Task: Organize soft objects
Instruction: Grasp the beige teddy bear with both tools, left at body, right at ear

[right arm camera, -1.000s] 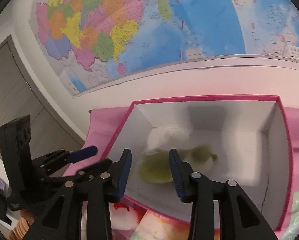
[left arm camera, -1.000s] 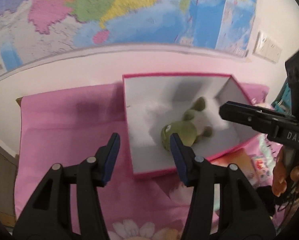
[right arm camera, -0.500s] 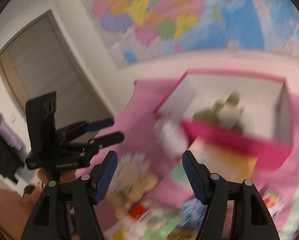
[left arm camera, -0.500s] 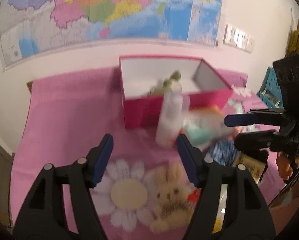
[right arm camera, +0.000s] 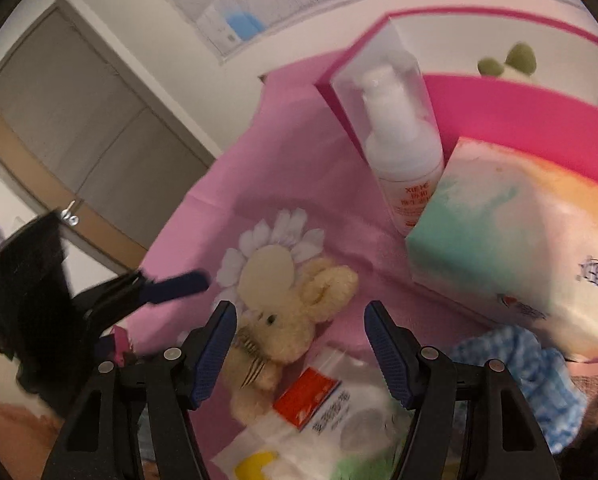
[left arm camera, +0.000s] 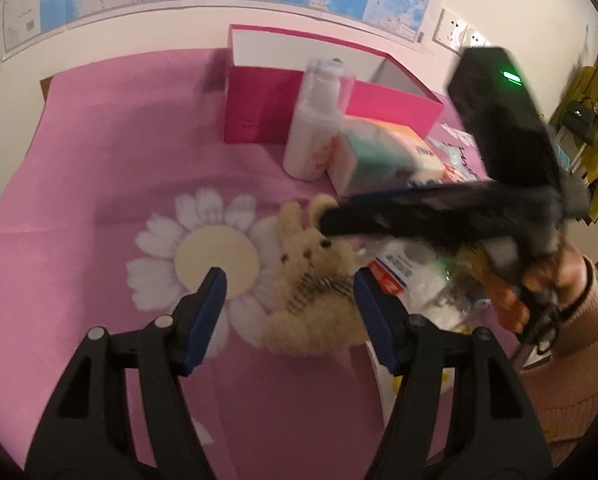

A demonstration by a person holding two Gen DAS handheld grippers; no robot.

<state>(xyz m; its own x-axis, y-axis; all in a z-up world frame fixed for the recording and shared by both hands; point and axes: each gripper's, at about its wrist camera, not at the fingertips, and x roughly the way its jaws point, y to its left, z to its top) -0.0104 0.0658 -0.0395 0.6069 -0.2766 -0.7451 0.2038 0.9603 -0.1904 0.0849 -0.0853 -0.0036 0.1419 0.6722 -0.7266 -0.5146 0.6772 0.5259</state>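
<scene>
A cream plush rabbit (left arm camera: 311,280) lies on the pink flowered cloth (left arm camera: 119,160). My left gripper (left arm camera: 289,282) hovers open over its body, pads apart from it. My right gripper (right arm camera: 299,312) is open too, with the rabbit (right arm camera: 291,320) under and between its fingers, untouched as far as I can see. In the left wrist view, the right gripper's blurred fingers (left arm camera: 359,220) reach in over the rabbit's ears. A green plush (right arm camera: 511,62) sits inside the pink box (right arm camera: 499,112) at the back.
In front of the box (left arm camera: 259,112) stand a white pump bottle (left arm camera: 315,128) and a tissue pack (left arm camera: 383,152). A plastic packet (right arm camera: 327,408) and a blue checked cloth (right arm camera: 519,364) lie near the rabbit. A person's hand (left arm camera: 555,276) holds the right gripper.
Both grippers have drawn back from the box and come down over the near cloth. Their jaws stand wider than before. The green plush stays in the box; the rabbit has come into view.
</scene>
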